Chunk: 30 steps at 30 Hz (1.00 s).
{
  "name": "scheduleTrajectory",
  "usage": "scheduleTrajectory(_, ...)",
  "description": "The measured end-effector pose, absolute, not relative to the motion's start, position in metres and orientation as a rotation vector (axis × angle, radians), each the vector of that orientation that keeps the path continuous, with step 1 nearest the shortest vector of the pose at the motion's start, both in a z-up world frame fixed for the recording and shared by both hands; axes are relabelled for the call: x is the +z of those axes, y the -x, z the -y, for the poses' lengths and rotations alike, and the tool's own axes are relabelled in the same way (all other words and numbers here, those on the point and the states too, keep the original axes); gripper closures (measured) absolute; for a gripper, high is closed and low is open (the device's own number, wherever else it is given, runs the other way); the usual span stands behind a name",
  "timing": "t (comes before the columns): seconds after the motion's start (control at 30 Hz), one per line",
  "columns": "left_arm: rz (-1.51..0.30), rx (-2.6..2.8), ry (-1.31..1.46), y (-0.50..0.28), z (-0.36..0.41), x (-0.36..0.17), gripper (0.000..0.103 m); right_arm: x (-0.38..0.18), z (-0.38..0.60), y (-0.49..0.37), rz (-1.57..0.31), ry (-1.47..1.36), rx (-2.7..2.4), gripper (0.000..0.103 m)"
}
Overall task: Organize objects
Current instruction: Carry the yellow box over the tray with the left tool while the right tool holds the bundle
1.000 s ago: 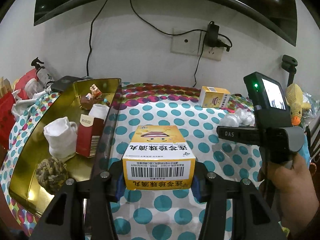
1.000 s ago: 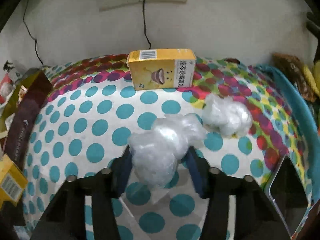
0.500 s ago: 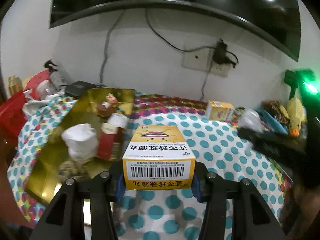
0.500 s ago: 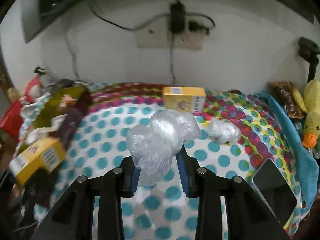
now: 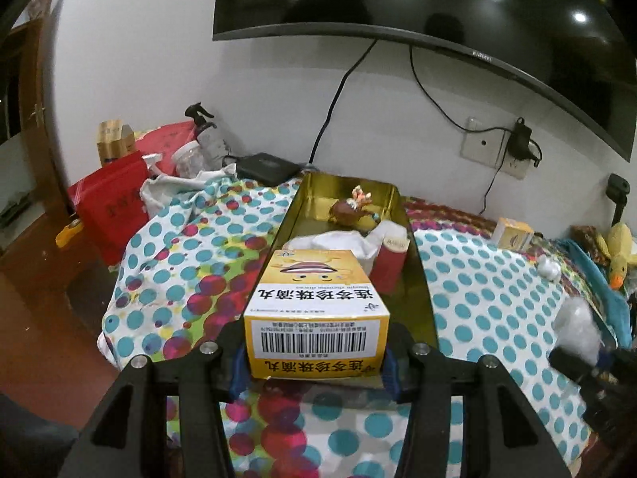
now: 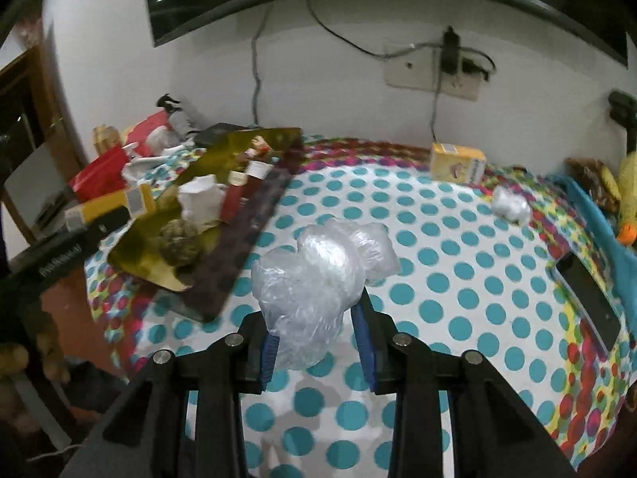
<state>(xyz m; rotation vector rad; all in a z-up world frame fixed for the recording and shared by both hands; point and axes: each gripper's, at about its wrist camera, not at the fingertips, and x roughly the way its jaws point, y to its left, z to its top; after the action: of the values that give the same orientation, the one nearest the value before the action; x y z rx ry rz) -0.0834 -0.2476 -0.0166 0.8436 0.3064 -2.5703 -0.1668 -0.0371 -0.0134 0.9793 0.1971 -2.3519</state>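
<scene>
My left gripper (image 5: 314, 358) is shut on a yellow medicine box (image 5: 314, 302) with a barcode, held above the near end of the gold tray (image 5: 418, 279). The tray holds a red cigarette pack (image 5: 392, 261), white crumpled cloth (image 5: 338, 241) and a brown figurine (image 5: 348, 211). My right gripper (image 6: 318, 342) is shut on a crumpled clear plastic bag (image 6: 314, 275), held above the dotted tablecloth, right of the gold tray (image 6: 139, 247). The left gripper with its box (image 6: 103, 207) shows at the left of the right wrist view.
A second yellow box (image 6: 458, 161) and a small plastic wad (image 6: 509, 207) lie near the back wall. A phone (image 6: 589, 302), blue cloth and a toy duck (image 6: 629, 195) sit at the right edge. Red bags (image 5: 111, 203) and bottles crowd the left.
Both grippers have lifted and swung left. The yellow box now hangs over the tray's near end; the plastic bag has risen off the cloth and moved toward the tray.
</scene>
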Motion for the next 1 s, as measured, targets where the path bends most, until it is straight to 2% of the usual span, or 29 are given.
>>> scheduleTrajectory(0.23, -0.258, -2.574, -0.861, 0.098, 0.240, -0.021, 0.051, 0.006, 0.049, 0.148, -0.214, -0.917, -2.333, 0.071)
scheduleTrajectory(1.0, -0.228, -2.531, -0.936, 0.145, 0.256, -0.045, 0.051, -0.014, 0.051, 0.156, -0.211, -0.973, -2.316, 0.071)
